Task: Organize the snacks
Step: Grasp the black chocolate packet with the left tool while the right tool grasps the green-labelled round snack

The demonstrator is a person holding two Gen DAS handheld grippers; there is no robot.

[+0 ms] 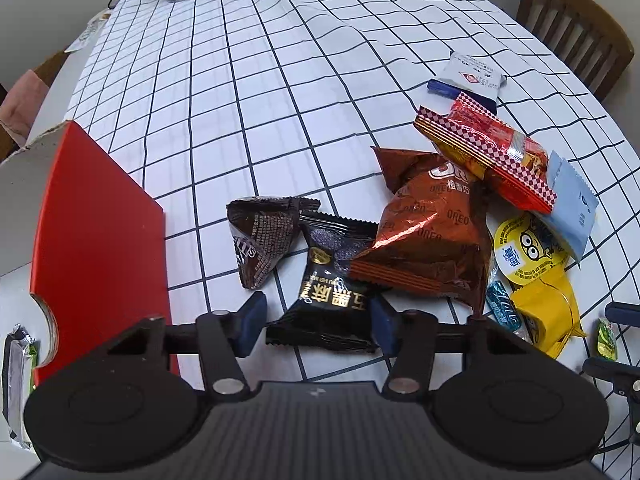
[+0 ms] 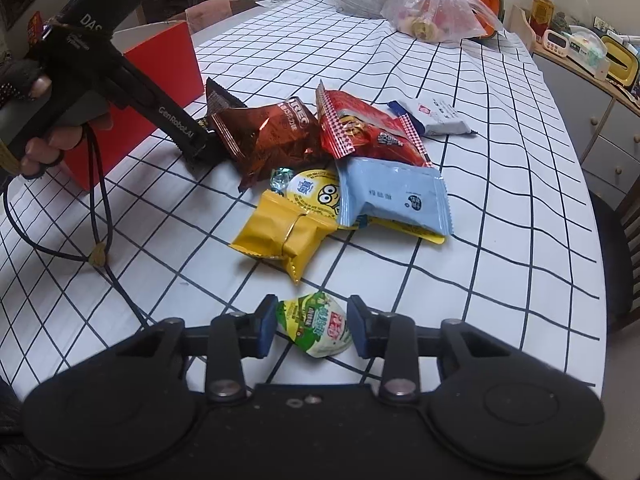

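A pile of snacks lies on the checked tablecloth (image 1: 248, 92). My left gripper (image 1: 318, 322) is open around a black packet with gold writing (image 1: 328, 300), its blue pads (image 1: 253, 316) on either side with small gaps. Behind it lie a dark brown packet (image 1: 262, 240), a copper Oreo bag (image 1: 432, 224) and a red checked packet (image 1: 488, 152). My right gripper (image 2: 312, 326) is open around a small green jelly cup (image 2: 316, 324) on the cloth. In the right wrist view the left gripper (image 2: 196, 144) reaches into the pile beside the Oreo bag (image 2: 272, 136).
A red open box (image 1: 100, 216) stands at the left, also in the right wrist view (image 2: 160, 68). Yellow packet (image 2: 280, 236), pale blue packet (image 2: 396, 196), minion cup (image 2: 316, 192), white packet (image 2: 436, 116). Plastic bags (image 2: 424, 8) at the far end. A wooden chair (image 1: 576, 28) at the right.
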